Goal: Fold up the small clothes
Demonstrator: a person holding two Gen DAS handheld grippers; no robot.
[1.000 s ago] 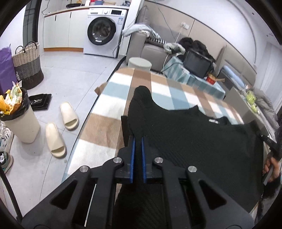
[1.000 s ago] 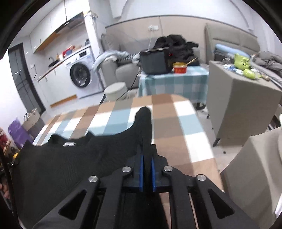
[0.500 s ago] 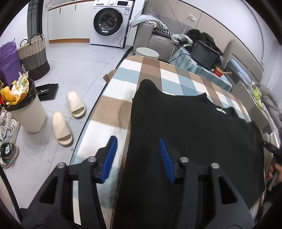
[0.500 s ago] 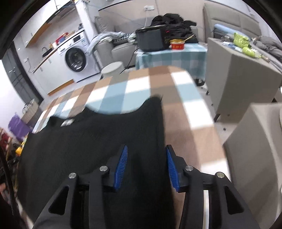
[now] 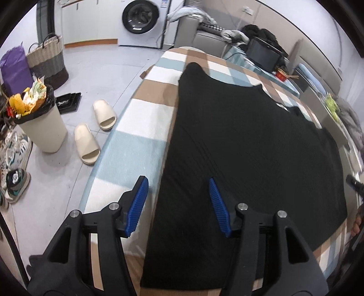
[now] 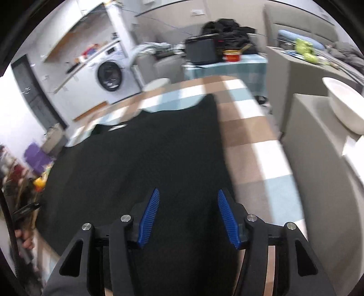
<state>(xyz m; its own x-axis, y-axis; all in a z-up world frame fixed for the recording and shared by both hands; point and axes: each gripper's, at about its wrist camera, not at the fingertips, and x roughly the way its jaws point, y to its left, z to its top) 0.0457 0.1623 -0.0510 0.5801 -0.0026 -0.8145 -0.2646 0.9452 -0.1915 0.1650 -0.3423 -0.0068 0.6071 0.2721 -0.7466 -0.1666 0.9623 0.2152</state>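
lying flat on the checked table (image 5: 145, 118), black sweater (image 5: 250, 145); left tongs (image 5: 178, 205) wide, right tongs (image 6: 188, 216) opening, both empty

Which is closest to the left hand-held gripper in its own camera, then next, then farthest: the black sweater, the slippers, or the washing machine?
Seen from the left hand-held gripper:
1. Black sweater: right under the open jaws, spread on the checked table.
2. Slippers: on the floor, off to the left.
3. Washing machine: far back against the wall, at the top.
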